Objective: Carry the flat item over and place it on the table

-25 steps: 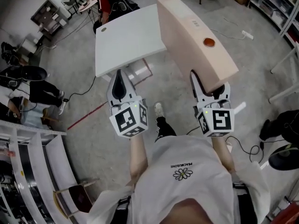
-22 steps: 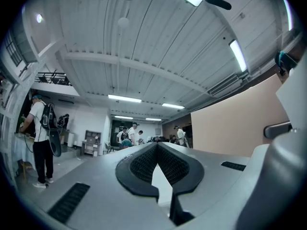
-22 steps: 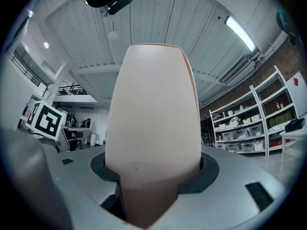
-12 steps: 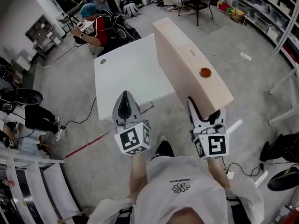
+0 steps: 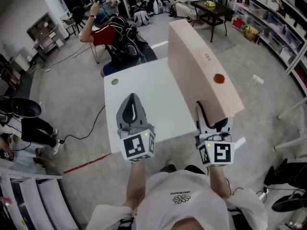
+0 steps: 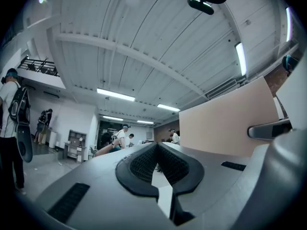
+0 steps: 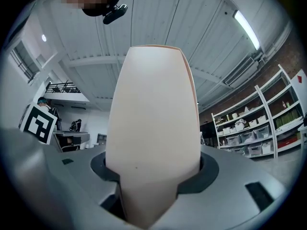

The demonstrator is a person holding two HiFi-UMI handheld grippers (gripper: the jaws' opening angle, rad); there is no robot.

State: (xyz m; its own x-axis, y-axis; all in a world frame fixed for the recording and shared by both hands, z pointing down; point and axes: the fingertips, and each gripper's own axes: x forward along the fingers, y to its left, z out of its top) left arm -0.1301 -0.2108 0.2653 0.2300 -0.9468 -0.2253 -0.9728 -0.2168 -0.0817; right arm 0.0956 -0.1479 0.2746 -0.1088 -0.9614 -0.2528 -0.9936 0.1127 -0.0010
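Carrying the board (image 5: pixel 204 75), you pinch its near end in your right gripper (image 5: pixel 209 119), center right, by the table (image 5: pixel 144 95) edge. Your left gripper (image 5: pixel 132 104) is pressed together, empty. Next, you likely lay the board down flat.

No legible words or numbers found.

- Left marker cube (image 5: pixel 138 147), behind my left claw (image 5: pixel 132 99): black-and-white square code, pattern only, no characters.
- Right marker cube (image 5: pixel 217 153), behind my right claw (image 5: pixel 209 121): same kind of code. The right gripper view shows one such square off to the claw's left.
- Flat panel (image 5: pixel 201 75), ahead of my right claw: small grey marks (image 5: pixel 207 56) on its face, too small to read.
- Shirt print (image 5: pixel 181 196), behind both claws: one line of tiny letters over a daisy emblem, not readable.
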